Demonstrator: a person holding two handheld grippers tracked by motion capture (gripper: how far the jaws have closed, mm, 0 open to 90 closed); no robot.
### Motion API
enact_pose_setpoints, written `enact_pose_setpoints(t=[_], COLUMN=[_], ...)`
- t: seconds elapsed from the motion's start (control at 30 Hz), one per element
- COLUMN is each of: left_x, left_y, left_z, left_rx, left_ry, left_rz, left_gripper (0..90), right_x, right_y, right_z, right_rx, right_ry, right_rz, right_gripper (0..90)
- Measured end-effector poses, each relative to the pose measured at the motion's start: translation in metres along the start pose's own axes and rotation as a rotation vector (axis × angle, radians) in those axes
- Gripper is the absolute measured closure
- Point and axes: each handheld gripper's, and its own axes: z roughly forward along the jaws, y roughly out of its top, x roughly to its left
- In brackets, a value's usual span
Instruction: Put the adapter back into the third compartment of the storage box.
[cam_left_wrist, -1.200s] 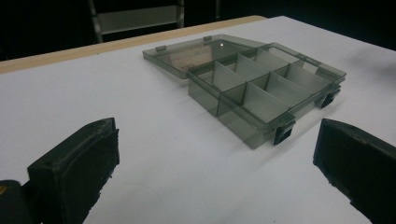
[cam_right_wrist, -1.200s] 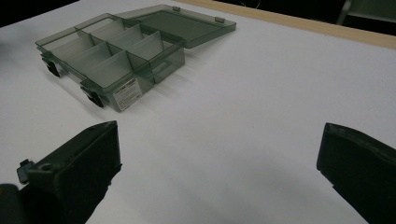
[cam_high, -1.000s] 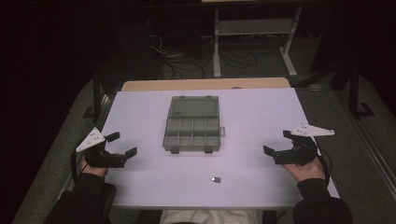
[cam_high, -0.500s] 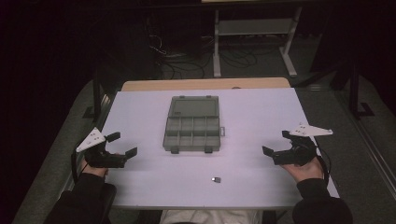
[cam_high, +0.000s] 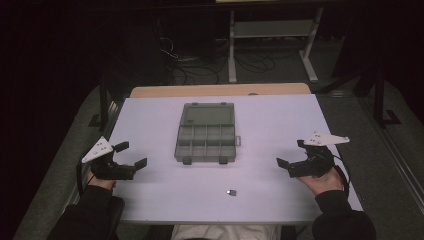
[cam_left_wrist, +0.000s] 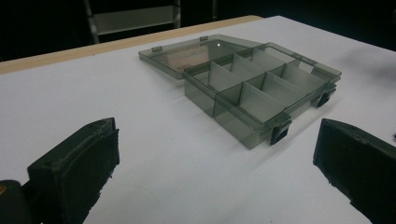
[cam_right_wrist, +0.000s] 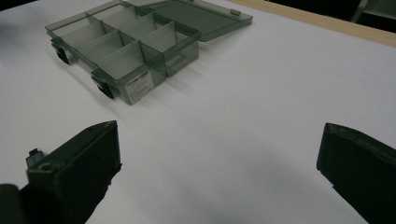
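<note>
A smoky clear organiser box (cam_high: 205, 137) lies open in the middle of the white table (cam_high: 270, 120), its lid folded flat toward the far edge and its several compartments bare. The box also appears in the left gripper view (cam_left_wrist: 254, 93) and the right gripper view (cam_right_wrist: 130, 44). A small dark part (cam_high: 231, 192) sits on the table near the front edge, and a sliver of it (cam_right_wrist: 33, 156) peeks past the right gripper's jaw. My left gripper (cam_high: 131, 154) rests at the table's left side, open and holding nothing. My right gripper (cam_high: 292, 153) rests at the right side, open likewise.
A tan wooden board (cam_high: 220, 90) runs along the table's far edge. Beyond it stand a metal shelf frame (cam_high: 272, 35) and loose cables (cam_high: 190, 60) on the dark floor. White tabletop stretches between each gripper and the box.
</note>
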Motion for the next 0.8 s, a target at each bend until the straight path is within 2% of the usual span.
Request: enact_pose_setpoints(t=[0.47, 0.8], left_x=[0.000, 0.000], left_y=[0.000, 0.000], left_z=[0.000, 0.000], left_rx=[0.002, 0.002], left_ry=[-0.002, -0.003], left_rz=[0.001, 0.002], left_gripper=[0.0, 0.0], right_x=[0.020, 0.030], right_y=[0.009, 0.013], right_z=[0.011, 0.018], right_rx=[0.029, 0.060], right_ry=[0.072, 0.102], right_rz=[-0.056, -0.091], right_gripper=[0.0, 0.0])
